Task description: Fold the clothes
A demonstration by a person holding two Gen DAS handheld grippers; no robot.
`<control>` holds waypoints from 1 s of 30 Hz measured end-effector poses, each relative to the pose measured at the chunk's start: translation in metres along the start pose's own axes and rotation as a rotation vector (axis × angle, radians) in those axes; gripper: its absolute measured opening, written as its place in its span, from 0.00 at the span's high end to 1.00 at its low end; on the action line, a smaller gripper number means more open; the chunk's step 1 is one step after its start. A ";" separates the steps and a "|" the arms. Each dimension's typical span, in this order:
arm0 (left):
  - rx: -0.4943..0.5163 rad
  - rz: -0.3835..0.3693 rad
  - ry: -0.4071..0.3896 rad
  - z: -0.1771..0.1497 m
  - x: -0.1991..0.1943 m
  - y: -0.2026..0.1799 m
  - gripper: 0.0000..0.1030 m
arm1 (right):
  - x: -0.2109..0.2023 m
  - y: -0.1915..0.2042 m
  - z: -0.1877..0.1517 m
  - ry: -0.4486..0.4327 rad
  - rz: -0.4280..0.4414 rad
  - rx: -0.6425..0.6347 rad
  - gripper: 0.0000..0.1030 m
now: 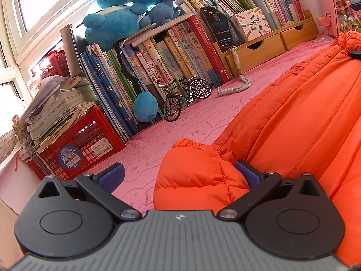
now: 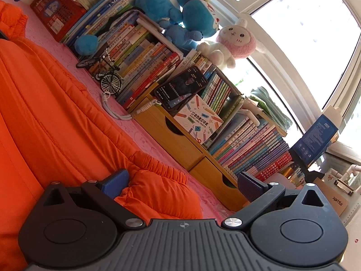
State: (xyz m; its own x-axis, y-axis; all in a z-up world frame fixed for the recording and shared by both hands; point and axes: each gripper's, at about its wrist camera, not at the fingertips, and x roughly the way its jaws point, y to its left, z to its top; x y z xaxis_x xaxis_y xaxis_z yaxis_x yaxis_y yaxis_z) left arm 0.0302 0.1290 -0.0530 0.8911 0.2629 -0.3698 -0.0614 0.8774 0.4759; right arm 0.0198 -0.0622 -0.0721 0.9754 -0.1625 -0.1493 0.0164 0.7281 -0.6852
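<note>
In the left wrist view, the left gripper (image 1: 179, 174) stood with jaws wide apart around one elastic-cuffed sleeve (image 1: 198, 180) of the orange padded jacket (image 1: 293, 117), gripping nothing; the jacket lay spread on the pink cloth of the bench (image 1: 158, 133), and the step looked like an opening grasp, needing the jaws to close on the cuff. In the right wrist view, the right gripper (image 2: 182, 183) was equally open over the other sleeve cuff (image 2: 158, 180); the wooden drawers (image 2: 180, 144) and model bicycle (image 2: 106, 72) crowded the far edge, so room lay inward over the jacket.
</note>
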 end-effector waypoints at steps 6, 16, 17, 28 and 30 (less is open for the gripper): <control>0.001 0.001 0.000 0.000 0.000 -0.001 0.00 | 0.004 -0.017 -0.025 0.076 -0.062 0.069 0.00; 0.003 0.002 -0.002 0.000 0.000 -0.001 0.00 | 0.008 -0.019 -0.032 0.124 -0.045 0.081 0.00; 0.000 0.000 -0.001 0.000 0.000 0.000 0.00 | 0.009 -0.021 -0.032 0.135 -0.034 0.093 0.00; -0.017 -0.015 0.008 0.000 0.001 0.003 0.00 | 0.018 -0.030 -0.036 0.212 0.038 0.170 0.00; -0.019 -0.016 0.009 0.000 0.001 0.003 0.00 | 0.019 -0.031 -0.036 0.217 0.043 0.177 0.00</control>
State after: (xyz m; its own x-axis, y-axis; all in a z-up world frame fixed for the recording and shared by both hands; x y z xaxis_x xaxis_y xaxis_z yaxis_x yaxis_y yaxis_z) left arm 0.0310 0.1314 -0.0518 0.8879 0.2526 -0.3845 -0.0558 0.8887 0.4550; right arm 0.0301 -0.1121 -0.0790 0.9062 -0.2538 -0.3382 0.0324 0.8392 -0.5429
